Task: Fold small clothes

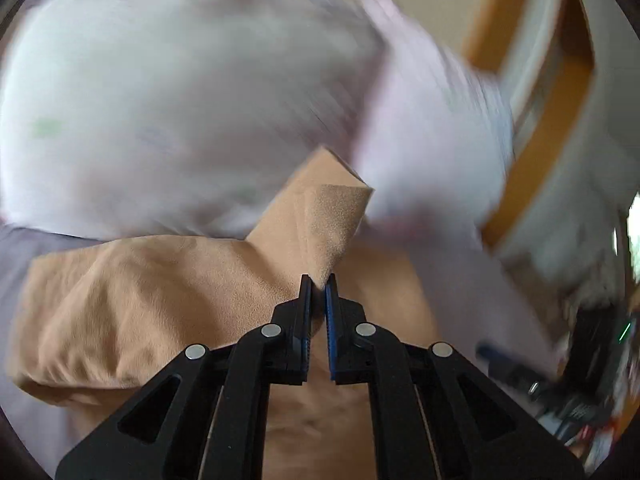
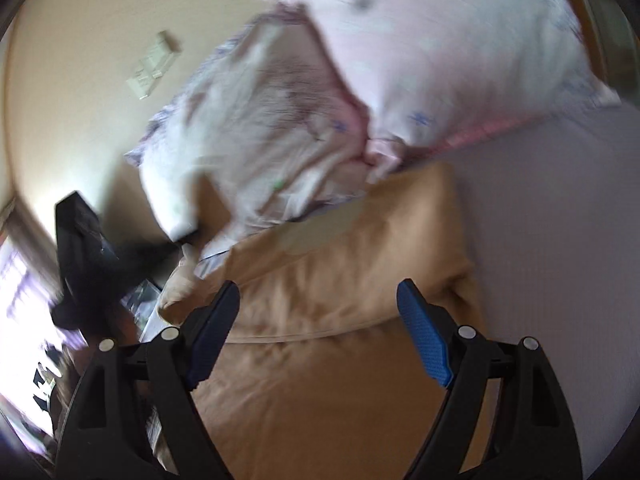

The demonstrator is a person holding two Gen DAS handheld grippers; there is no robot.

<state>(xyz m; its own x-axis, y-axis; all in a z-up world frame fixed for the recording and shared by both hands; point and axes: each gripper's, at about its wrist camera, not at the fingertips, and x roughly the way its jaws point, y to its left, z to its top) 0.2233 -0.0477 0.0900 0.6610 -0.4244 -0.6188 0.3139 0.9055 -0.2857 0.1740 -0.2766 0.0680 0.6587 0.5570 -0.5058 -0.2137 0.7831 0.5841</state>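
Observation:
A tan garment [image 1: 132,300] lies on the lilac bed sheet [image 1: 24,264]. My left gripper [image 1: 319,282] is shut on a corner of it, and the pinched corner stands up in a peak [image 1: 336,208] above the fingertips. In the right wrist view the same tan garment [image 2: 332,280] lies partly folded, with a fold edge running across below the fingertips. My right gripper [image 2: 320,292] is open and empty, hovering over the garment with one finger on each side of it.
Two pale pink-and-white pillows [image 2: 440,52] lie at the head of the bed, blurred by motion; they fill the upper left wrist view [image 1: 180,100]. A wooden headboard [image 1: 532,160] stands at the right. A dark object [image 2: 80,256] sits beside the bed.

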